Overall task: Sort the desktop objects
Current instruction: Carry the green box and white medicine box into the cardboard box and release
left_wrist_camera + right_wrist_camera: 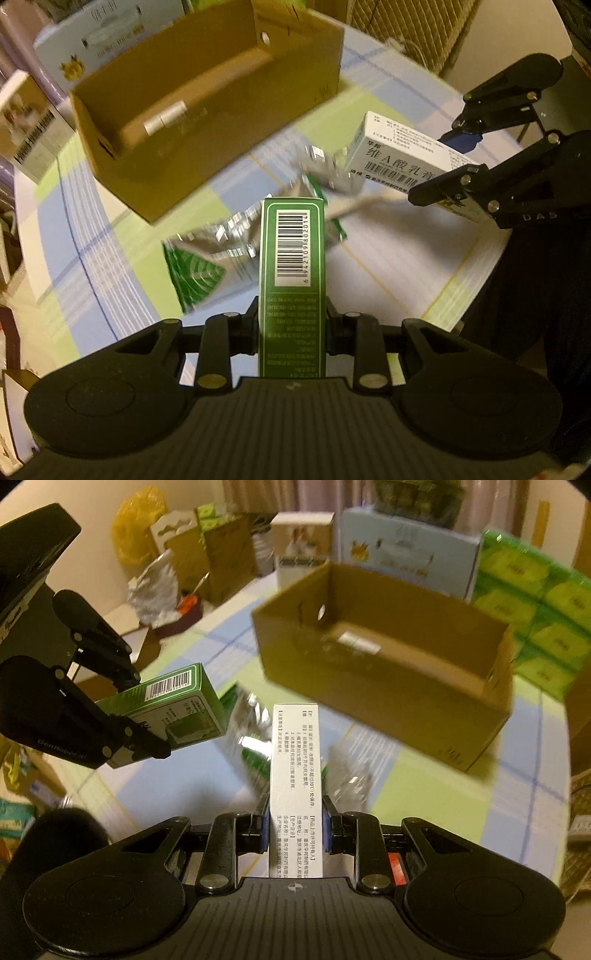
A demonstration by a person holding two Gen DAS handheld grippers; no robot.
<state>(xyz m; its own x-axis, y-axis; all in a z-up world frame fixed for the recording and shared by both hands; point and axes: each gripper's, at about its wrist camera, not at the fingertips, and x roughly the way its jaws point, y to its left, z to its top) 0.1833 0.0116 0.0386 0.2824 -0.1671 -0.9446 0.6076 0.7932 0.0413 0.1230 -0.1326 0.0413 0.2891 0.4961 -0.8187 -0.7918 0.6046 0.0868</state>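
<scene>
Jaws of the left gripper (pixel 291 325) clamp a green box (pixel 291 258); the right gripper (pixel 295 823) clamps a white box (pixel 295 775), both above the worktop (pixel 388 266). Either could clip the carton (pixel 384 672) rim and twist loose.

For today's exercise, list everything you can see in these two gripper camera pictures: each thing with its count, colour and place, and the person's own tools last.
green box: one, green with a barcode, held in the left gripper above the table.
white box: one, white with black print, held in the right gripper.
cardboard box: one, brown, open-topped, on the far part of the table.
foil packs: several, silver and green, lying on the table under the held boxes.
tablecloth: one, blue, green and white check, over the table.
green packs: a stack, right of the cardboard box.
left gripper: one, black, shut on the green box.
right gripper: one, black, shut on the white box.
</scene>
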